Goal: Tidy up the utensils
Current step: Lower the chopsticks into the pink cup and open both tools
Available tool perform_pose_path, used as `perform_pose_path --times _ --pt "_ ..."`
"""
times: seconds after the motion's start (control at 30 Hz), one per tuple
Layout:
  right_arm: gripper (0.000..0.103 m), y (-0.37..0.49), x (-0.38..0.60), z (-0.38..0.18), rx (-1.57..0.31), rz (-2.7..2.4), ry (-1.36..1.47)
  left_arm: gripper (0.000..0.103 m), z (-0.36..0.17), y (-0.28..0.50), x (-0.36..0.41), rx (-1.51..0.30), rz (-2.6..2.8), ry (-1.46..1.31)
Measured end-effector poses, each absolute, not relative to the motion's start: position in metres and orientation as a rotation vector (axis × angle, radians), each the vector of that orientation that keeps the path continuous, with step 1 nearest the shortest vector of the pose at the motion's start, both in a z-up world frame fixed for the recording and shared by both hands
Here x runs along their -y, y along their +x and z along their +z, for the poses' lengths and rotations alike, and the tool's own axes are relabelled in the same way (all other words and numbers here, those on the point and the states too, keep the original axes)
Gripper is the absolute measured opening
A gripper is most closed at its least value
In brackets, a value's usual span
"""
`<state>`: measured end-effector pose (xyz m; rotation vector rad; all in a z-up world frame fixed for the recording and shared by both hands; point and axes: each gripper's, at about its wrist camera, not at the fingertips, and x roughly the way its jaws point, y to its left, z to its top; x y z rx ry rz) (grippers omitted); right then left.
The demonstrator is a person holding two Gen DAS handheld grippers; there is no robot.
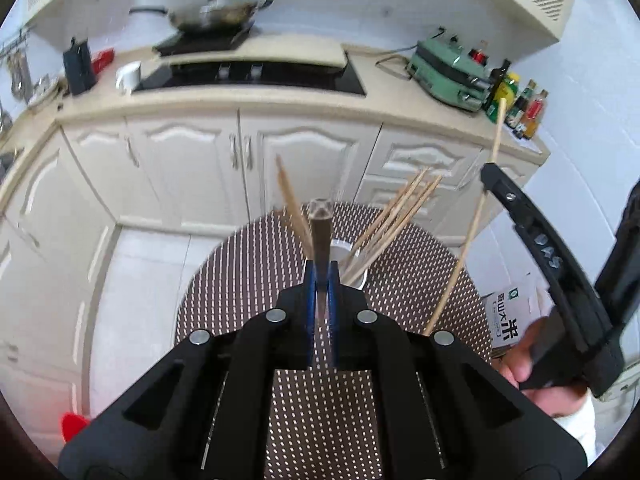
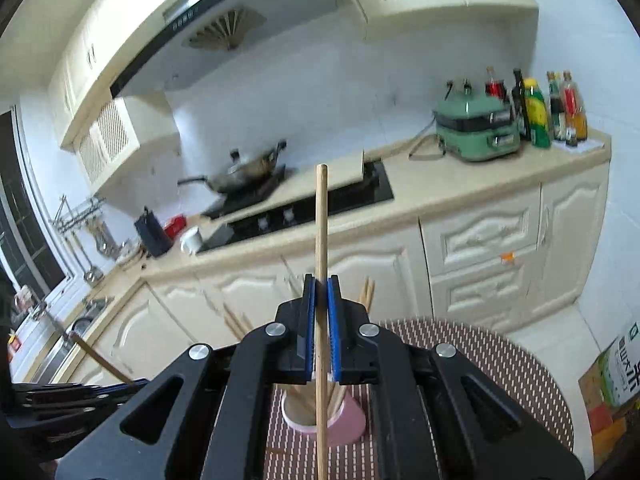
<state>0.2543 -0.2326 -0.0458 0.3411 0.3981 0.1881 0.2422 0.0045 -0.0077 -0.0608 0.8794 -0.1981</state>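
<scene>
My left gripper (image 1: 321,280) is shut on a dark brown chopstick (image 1: 320,236) that stands upright above the utensil cup (image 1: 357,276), which holds several light wooden chopsticks (image 1: 394,216). My right gripper (image 2: 321,300) is shut on a light wooden chopstick (image 2: 321,232), held upright above the same pink cup (image 2: 344,420). The right gripper (image 1: 516,208) and its chopstick (image 1: 472,236) also show in the left wrist view, to the right of the cup. The left gripper's fingers (image 2: 72,398) with the dark chopstick (image 2: 100,356) appear at the lower left of the right wrist view.
The cup stands on a round table with a brown dotted mat (image 1: 256,280). Behind are white cabinets, a counter with a cooktop (image 1: 256,76), a wok (image 1: 216,14), a green appliance (image 1: 452,72) and sauce bottles (image 1: 524,108). A rice box (image 1: 510,312) sits on the floor at right.
</scene>
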Motion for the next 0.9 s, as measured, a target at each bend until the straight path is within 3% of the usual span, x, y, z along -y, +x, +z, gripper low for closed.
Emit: perform_pose_path --times 0.27,0.9 --pt "0.005 0.272 0.233 -0.044 -0.354 0.168 0.381 0.006 0.007 0.26 -0.002 -0.86 -0.198 -0.09" --pt "0.005 0.32 0.206 -0.095 -0.372 0.162 0.367 0.006 -0.047 0.326 -0.004 -0.988 -0.126 -0.121"
